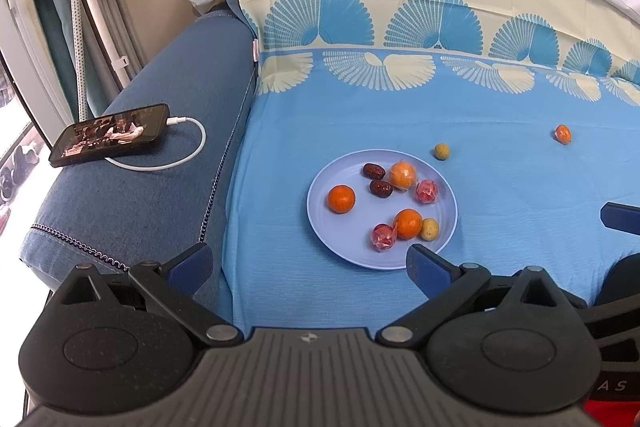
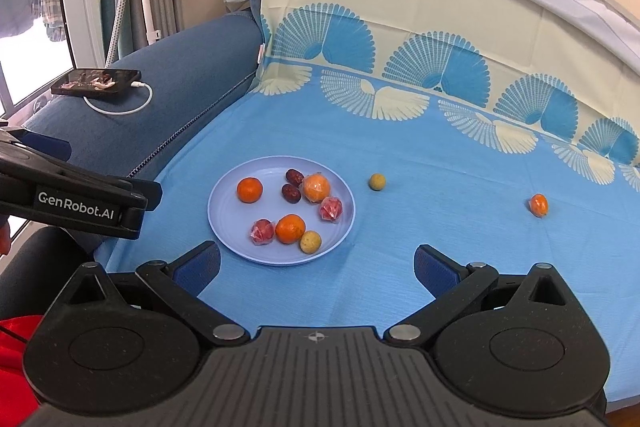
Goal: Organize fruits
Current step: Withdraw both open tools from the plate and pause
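On the sofa seat, left wrist view:
Plate (image 1: 320,223): pale blue, resting on the blue sheet (image 1: 500,167); carries three oranges, two dark dates, two red wrapped fruits and one yellow-green fruit.
Left gripper (image 1: 308,263): fingers spread wide, holding nothing, just short of the plate rim.
Loose yellow-green fruit (image 1: 442,151): just beyond the plate.

Right wrist view:
Right gripper (image 2: 316,265): fingers wide apart, empty, near the plate (image 2: 224,223).
Loose wrapped orange (image 2: 539,204): well apart, far right.
Risk: round fruit likely rolls on soft cloth if nudged; slick wrapper may slip from the fingers; pressing the cushion could tilt the plate and spill its load.
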The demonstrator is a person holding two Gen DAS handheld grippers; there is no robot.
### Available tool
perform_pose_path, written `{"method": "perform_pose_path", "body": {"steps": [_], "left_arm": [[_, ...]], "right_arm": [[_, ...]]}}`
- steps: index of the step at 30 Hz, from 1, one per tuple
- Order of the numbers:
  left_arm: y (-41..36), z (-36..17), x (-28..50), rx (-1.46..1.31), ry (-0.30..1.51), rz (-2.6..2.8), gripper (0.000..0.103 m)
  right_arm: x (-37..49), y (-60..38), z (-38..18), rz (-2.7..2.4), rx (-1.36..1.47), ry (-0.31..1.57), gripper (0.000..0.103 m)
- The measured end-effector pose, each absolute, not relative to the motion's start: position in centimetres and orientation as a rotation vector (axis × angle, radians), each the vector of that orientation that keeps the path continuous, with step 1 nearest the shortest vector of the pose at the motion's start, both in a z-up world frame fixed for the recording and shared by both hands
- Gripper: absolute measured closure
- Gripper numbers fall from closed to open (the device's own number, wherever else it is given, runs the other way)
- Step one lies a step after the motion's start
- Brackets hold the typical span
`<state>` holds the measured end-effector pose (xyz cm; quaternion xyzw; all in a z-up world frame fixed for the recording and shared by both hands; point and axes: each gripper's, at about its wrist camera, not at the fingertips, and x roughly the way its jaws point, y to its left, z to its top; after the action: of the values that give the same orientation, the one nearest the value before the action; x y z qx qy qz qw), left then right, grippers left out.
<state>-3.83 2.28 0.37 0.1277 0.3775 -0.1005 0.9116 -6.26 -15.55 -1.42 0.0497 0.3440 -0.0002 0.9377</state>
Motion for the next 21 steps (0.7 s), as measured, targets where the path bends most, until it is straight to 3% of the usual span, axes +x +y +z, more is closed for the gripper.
{"method": "perform_pose_path", "body": {"steps": [21], "left_arm": [[2.0,-1.0,-3.2,0.282,0.817,-0.206,0.0]], "right_arm": [[-6.0,-15.9,-2.1,0.0,0.125,0.728,0.001]]}}
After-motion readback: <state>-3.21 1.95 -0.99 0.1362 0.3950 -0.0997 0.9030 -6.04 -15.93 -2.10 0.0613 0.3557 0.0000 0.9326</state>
